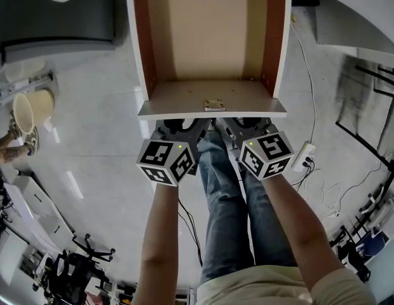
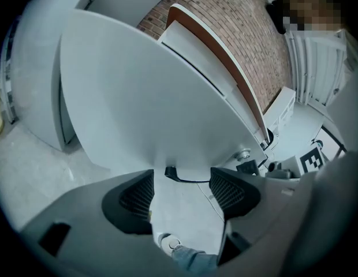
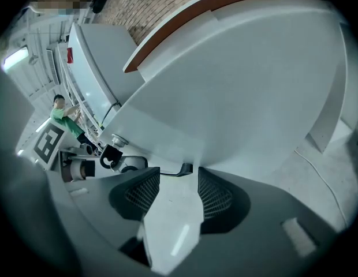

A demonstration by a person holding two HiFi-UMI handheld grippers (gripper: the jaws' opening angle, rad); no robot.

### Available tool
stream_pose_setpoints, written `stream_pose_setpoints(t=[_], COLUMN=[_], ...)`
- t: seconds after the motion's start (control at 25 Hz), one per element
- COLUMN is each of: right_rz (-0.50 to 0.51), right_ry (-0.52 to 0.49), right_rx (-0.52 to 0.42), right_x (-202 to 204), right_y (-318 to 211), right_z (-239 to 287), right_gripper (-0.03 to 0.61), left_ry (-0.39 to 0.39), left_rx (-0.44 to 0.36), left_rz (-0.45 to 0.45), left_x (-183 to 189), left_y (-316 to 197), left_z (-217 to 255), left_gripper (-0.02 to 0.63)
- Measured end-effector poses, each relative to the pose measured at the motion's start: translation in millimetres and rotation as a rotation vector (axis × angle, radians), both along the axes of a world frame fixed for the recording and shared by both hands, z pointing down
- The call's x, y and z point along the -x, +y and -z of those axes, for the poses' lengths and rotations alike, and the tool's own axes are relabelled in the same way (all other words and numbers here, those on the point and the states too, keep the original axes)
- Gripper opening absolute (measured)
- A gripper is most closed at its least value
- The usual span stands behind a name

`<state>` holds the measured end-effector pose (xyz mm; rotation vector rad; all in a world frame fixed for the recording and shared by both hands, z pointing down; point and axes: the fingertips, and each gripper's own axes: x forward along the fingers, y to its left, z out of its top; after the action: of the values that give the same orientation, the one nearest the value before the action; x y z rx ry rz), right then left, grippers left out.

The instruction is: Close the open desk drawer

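Both sets of jaws stand wide apart, and we see nothing between the pads on either side. The left gripper (image 2: pixel 182 190) looks straight at the white front panel (image 2: pixel 144 97) of the drawer (image 2: pixel 225 68), its jaw tips close under the panel's lower edge, with only floor (image 2: pixel 185 224) in the gap. The right gripper (image 3: pixel 178 192) shows the same thing, mirrored. We cannot tell whether any tip touches the panel. From the head view, the two grippers sit side by side just below that front panel, near its middle. The drawer is pulled well out from the white desk (image 1: pixel 349 27), and we see its pale wood bottom between brown side walls. Below are the person's legs (image 1: pixel 225 196) in jeans. A white power strip (image 1: pixel 304 157) lies on the floor to the right.
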<state>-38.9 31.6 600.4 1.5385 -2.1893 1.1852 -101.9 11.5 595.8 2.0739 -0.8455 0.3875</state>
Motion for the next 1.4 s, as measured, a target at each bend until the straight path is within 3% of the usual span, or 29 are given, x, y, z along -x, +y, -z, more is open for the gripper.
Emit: stream_pose_setpoints(t=[0.32,0.48,1.4], right_rz=[-0.017,-0.021,-0.053], right_ry=[-0.041,-0.032,-0.03], right_rx=[0.004,0.009,0.037], right_x=[3.7,3.4,1.3], right_y=[-2.0,-1.0,-1.0], right_z=[2.9,3.8,21.3], right_gripper=[0.183,0.183,0.177], left_ry=[-0.007,-0.019,-0.002], left_rx=[-0.003,-0.013,0.023], left_rz=[0.016,0.023,0.036], left_x=[-2.9,-4.8,-2.5], left_y=[-2.4,-0.1,-1.4], left_z=[2.1,5.2,22.5], left_gripper=[0.291,0.239,0.213])
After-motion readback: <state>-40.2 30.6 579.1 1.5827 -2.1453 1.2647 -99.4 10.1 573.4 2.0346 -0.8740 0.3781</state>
